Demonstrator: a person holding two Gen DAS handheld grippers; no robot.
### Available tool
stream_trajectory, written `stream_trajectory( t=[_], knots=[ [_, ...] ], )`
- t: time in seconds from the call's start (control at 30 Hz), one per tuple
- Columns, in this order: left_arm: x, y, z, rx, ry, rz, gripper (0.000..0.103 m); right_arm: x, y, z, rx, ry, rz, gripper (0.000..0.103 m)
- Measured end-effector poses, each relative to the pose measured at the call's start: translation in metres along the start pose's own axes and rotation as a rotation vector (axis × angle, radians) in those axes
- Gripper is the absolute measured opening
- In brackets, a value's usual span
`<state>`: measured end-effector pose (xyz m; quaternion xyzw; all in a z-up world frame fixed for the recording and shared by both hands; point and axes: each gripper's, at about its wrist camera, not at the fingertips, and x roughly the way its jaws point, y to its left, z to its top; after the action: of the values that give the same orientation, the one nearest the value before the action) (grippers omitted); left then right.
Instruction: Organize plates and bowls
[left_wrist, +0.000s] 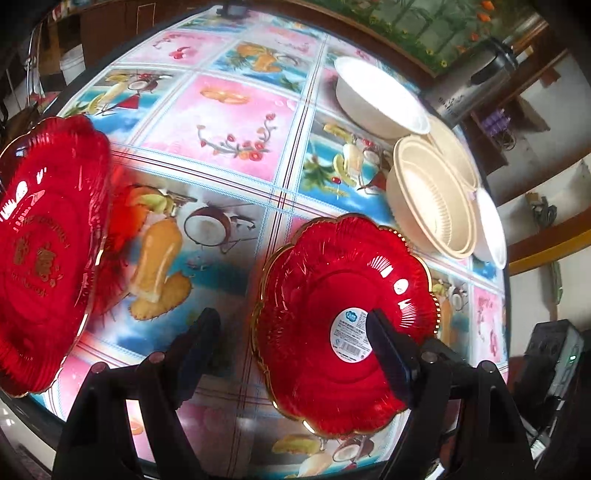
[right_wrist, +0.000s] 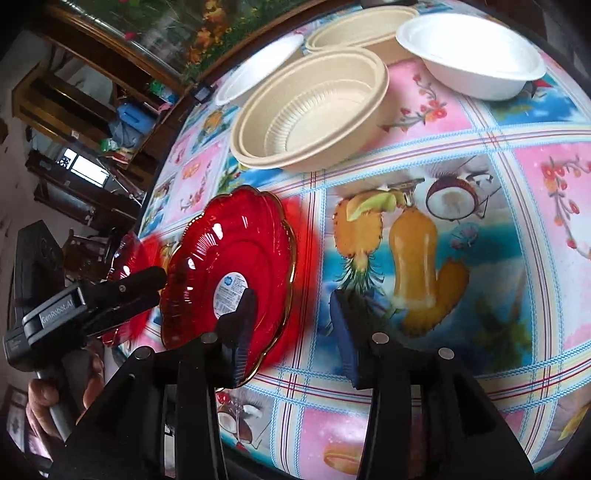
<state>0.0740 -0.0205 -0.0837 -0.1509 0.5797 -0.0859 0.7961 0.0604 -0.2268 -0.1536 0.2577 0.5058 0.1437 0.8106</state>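
Spread and gripping nothing, left gripper (left_wrist: 291, 317) and right gripper (right_wrist: 293, 299) both crowd the labelled red plate (left_wrist: 332, 280) near the table (left_wrist: 236, 122) edge, where a careless nudge could tip it off.

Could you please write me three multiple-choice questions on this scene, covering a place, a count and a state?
1. Where is the stickered red plate?
A. At the left gripper's right finger
B. Stacked inside a bowl
C. On the floor

2. How many bowls are on the table?
A. Two
B. Four
C. Six

3. How do the left gripper's jaws stand?
A. Shut on a bowl
B. Shut on nothing
C. Open

Answers:
1. A, the right finger overlaps the plate beside its white sticker.
2. B, there are two white bowls and two beige bowls.
3. C, the fingers stand wide apart and grip nothing.
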Motion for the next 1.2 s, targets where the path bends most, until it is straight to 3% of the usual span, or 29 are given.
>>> stream_trajectory(
  t=[0.23,0.33,0.4,0.43,0.5,0.53,0.87,1.2],
  knots=[
    [0.015,0.000,-0.001,0.021,0.008,0.032,0.079,0.005,0.007,0.005,0.010,0.017,-0.036,0.040],
    [0.015,-0.002,-0.004,0.053,-0.017,0.054,0.070,0.006,0.008,0.004,0.014,0.013,-0.047,0.037],
    [0.015,-0.003,-0.006,0.073,-0.034,0.067,0.051,0.009,0.008,0.003,0.025,0.018,-0.049,0.030],
    [0.014,-0.003,-0.006,0.081,-0.042,0.072,0.046,0.010,0.007,0.003,0.029,0.018,-0.050,0.024],
    [0.014,-0.003,-0.008,0.096,-0.051,0.078,0.025,0.011,0.006,0.001,0.046,0.010,-0.042,0.017],
    [0.014,-0.003,-0.009,0.107,-0.062,0.087,0.021,0.011,0.006,0.000,0.049,0.007,-0.037,0.016],
    [0.006,-0.010,-0.021,0.191,-0.137,0.093,0.017,0.007,0.013,-0.011,0.030,-0.037,-0.069,0.013],
    [-0.049,0.002,-0.031,0.226,-0.253,0.108,0.016,-0.018,0.060,-0.017,-0.088,-0.079,-0.054,0.013]
  ],
)
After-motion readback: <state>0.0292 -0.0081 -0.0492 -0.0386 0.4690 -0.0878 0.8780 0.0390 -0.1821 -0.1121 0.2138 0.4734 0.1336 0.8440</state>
